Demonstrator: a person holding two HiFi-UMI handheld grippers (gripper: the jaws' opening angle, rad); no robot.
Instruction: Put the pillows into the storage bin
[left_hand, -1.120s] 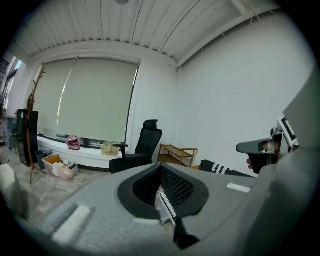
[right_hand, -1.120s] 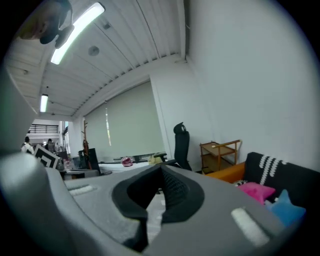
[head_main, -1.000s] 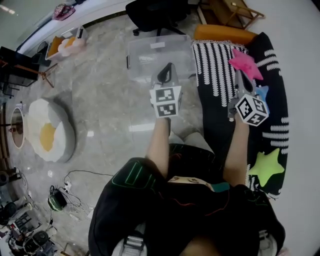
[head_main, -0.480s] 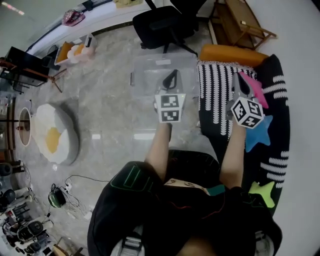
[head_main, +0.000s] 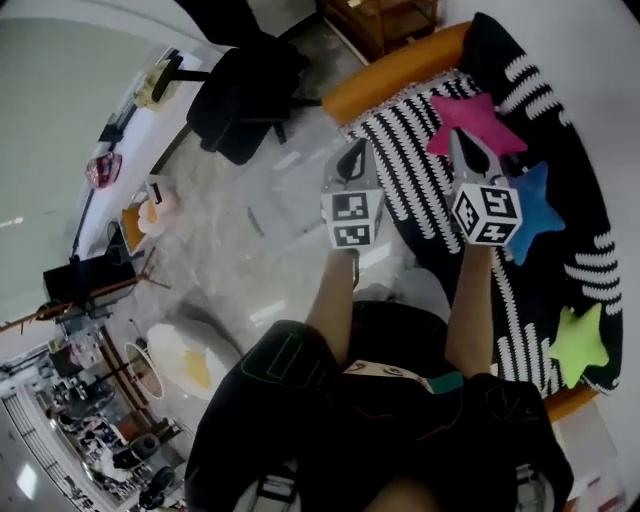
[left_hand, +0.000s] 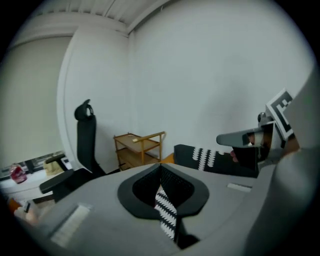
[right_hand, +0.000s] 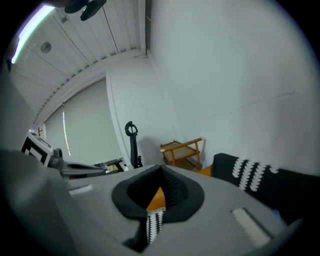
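Three star pillows lie on the black-and-white sofa (head_main: 560, 150): a pink one (head_main: 478, 118) at the far end, a blue one (head_main: 537, 208) in the middle, a green one (head_main: 578, 345) nearest me. My right gripper (head_main: 461, 140) is shut and empty, its tip just at the pink star's near edge. My left gripper (head_main: 352, 157) is shut and empty too, over the sofa's striped left edge. The clear storage bin (head_main: 285, 200) sits on the floor to the left of the sofa. In the left gripper view the shut left gripper (left_hand: 161, 169) faces the sofa (left_hand: 210, 160).
A black office chair (head_main: 245, 90) stands beyond the bin. A wooden cart (left_hand: 137, 147) is against the wall by the sofa's orange end (head_main: 395, 72). An egg-shaped cushion (head_main: 190, 360) lies on the floor at the left, with cables and gear past it.
Both grippers have swung from over the bin toward the sofa. The head view has turned the same way, so the pink star now lies right at the right gripper's tip. Both stay shut.
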